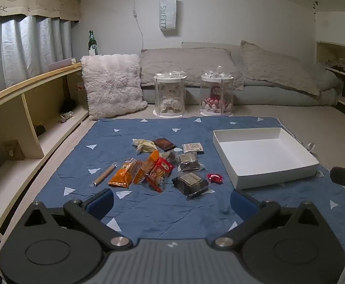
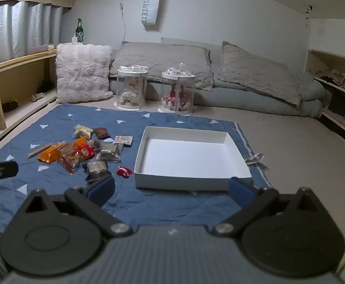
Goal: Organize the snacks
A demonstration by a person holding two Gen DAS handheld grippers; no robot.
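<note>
Several wrapped snacks lie in a loose pile (image 1: 163, 165) (image 2: 80, 151) on a blue mat (image 1: 148, 210) (image 2: 148, 201): orange packets (image 1: 122, 176), a red packet (image 1: 159, 172), dark brownie packs (image 1: 191, 183) (image 2: 96, 169), a small red candy (image 1: 215, 178) (image 2: 124, 172) and a brown stick (image 1: 105, 174). An empty white shallow box (image 1: 276, 178) (image 2: 182, 181) sits to their right. My left gripper (image 1: 172, 201) hovers open before the pile, nothing between its fingers. In front of the box's near wall, my right gripper (image 2: 171, 189) is open and empty too.
Two clear cylinder cases with dolls (image 1: 170, 94) (image 1: 216, 94) stand at the mat's far edge. Behind them lie grey bedding (image 2: 243, 80) and a fluffy white cushion (image 1: 112, 85). Wooden shelves (image 1: 30, 108) run along the left; more shelves (image 2: 338, 87) on the right.
</note>
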